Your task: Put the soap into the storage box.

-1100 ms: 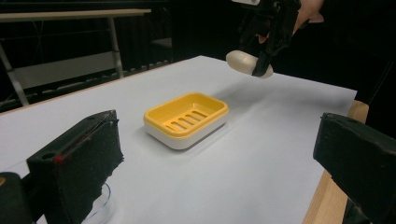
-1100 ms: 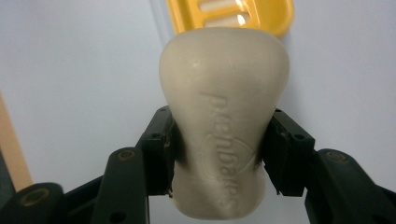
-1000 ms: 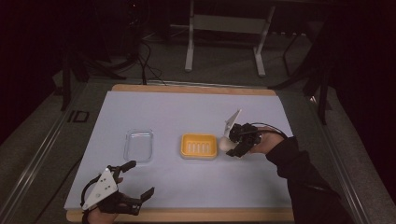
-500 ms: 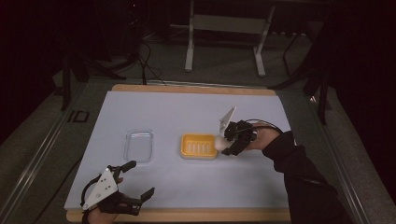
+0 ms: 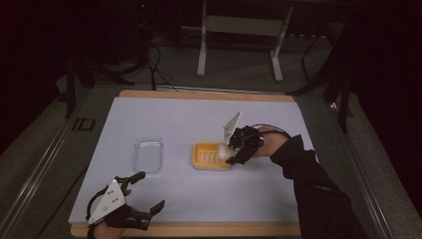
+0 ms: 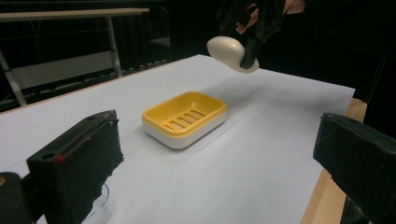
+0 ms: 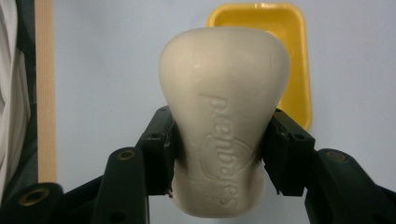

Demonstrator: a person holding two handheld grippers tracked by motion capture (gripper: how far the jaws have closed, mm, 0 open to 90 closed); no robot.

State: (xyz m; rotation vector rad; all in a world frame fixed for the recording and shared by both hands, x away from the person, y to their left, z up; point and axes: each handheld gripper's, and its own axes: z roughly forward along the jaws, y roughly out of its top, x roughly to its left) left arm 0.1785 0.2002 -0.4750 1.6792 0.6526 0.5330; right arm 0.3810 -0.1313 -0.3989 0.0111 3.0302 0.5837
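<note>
Since a second ago we have carried the soap bar (image 5: 222, 151) from beside the yellow dish (image 5: 211, 157) to above its right edge. Nearest us, the left tool (image 5: 147, 194) rests released on the surface (image 5: 199, 119), well left of the dish. Our right tool (image 5: 233, 152) clenches the bar across its width, long axis pointing dishward. The clear lid (image 5: 148, 154) lies left of the dish; nothing blocks lowering.

One bar of soap (image 7: 224, 116) is counted, pale and stamped with raised lettering. One yellow soap dish (image 5: 211, 156) is found on the table, and one clear plastic lid (image 5: 148, 155) is seen beside it. Two grippers are counted: the right gripper (image 5: 234, 152) and the left gripper (image 5: 147, 191). One white table sheet (image 5: 199, 124) is laid over one wooden board (image 5: 199, 94). One metal stand (image 5: 239, 30) is made out behind the table.
</note>
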